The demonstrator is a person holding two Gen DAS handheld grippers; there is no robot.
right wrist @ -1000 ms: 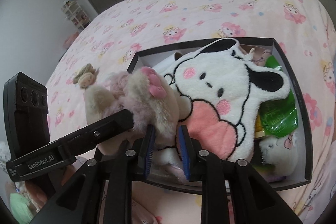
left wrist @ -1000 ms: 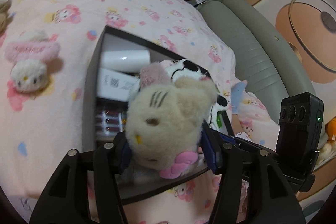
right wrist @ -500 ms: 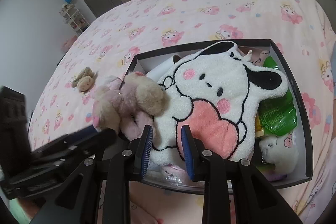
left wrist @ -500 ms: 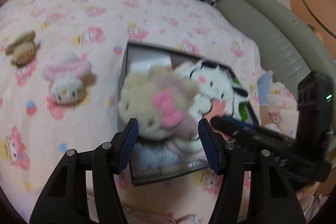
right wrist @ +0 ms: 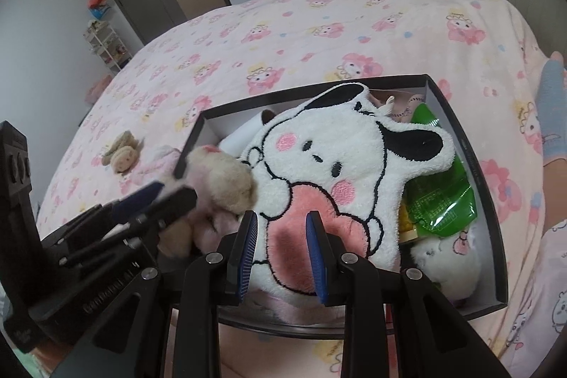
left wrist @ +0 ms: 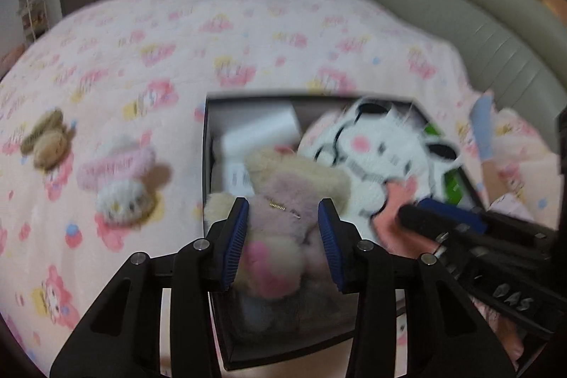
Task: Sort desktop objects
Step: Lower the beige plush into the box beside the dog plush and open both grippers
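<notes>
Left gripper (left wrist: 280,236) just narrowed, pads squeezing beige plush cat (left wrist: 283,201) over black box (left wrist: 226,325).

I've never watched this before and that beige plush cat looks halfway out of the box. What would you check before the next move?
1. Left gripper pinching the plush cat: ok; jaws just closed in on it.
2. Cat clear of the box: not ok, over its edge.
3. Right gripper empty: ok, above the dog plush.
4. Free bedspread for setting it down: ok.
5. Grip firm: cannot tell, blurred.
</notes>
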